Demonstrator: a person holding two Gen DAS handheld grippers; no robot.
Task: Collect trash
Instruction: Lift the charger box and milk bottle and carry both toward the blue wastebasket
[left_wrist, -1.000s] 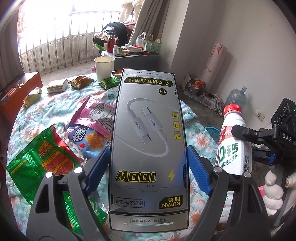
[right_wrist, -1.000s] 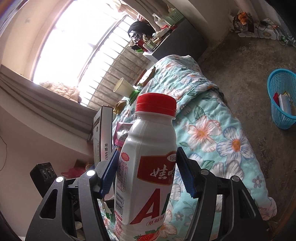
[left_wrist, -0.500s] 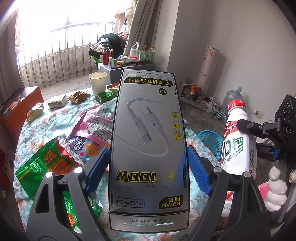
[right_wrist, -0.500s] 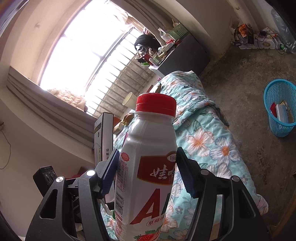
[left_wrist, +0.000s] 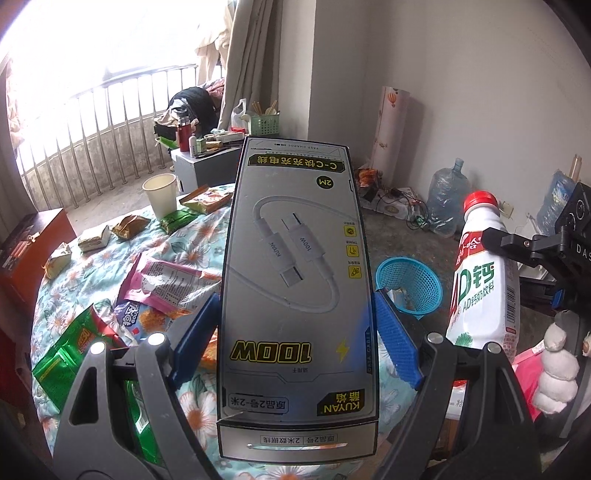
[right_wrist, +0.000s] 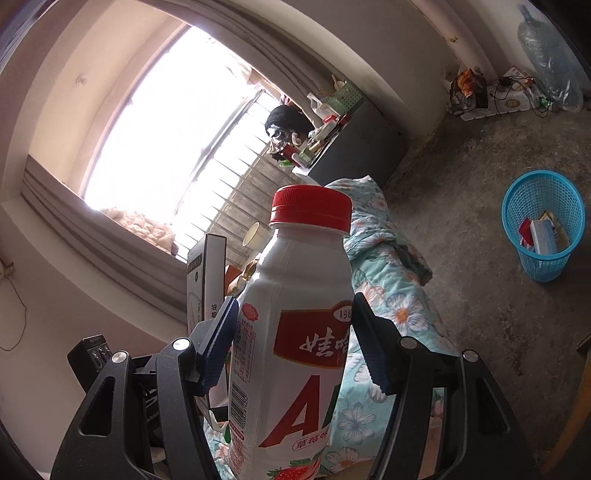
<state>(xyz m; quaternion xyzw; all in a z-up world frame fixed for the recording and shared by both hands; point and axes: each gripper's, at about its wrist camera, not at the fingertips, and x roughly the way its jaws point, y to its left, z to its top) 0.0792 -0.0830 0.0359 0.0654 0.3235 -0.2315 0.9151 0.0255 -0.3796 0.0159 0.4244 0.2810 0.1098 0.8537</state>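
My left gripper (left_wrist: 295, 332) is shut on a long grey cable box (left_wrist: 295, 266), its blue pads pressing both long sides. In the right wrist view my right gripper (right_wrist: 293, 339) is shut on a white milk drink bottle (right_wrist: 295, 332) with a red cap, held upright. That bottle (left_wrist: 484, 280) and the right gripper's body show at the right of the left wrist view. The cable box (right_wrist: 207, 273) shows edge-on left of the bottle. A blue mesh waste basket (right_wrist: 543, 225) stands on the concrete floor with some trash inside, also the basket (left_wrist: 410, 288) just right of the box.
The flowered bedspread (left_wrist: 88, 258) carries several snack wrappers: a green one (left_wrist: 74, 354), a pink one (left_wrist: 166, 284), small packets and a paper cup (left_wrist: 160, 195). A grey cabinet (left_wrist: 203, 166) with clutter stands by the railing. A water jug (left_wrist: 447, 199) and cables lie by the wall.
Both grippers have lifted and drawn back from the bed with their loads. The blue basket has come into fuller view in the left wrist view and nearer centre right in the right one.
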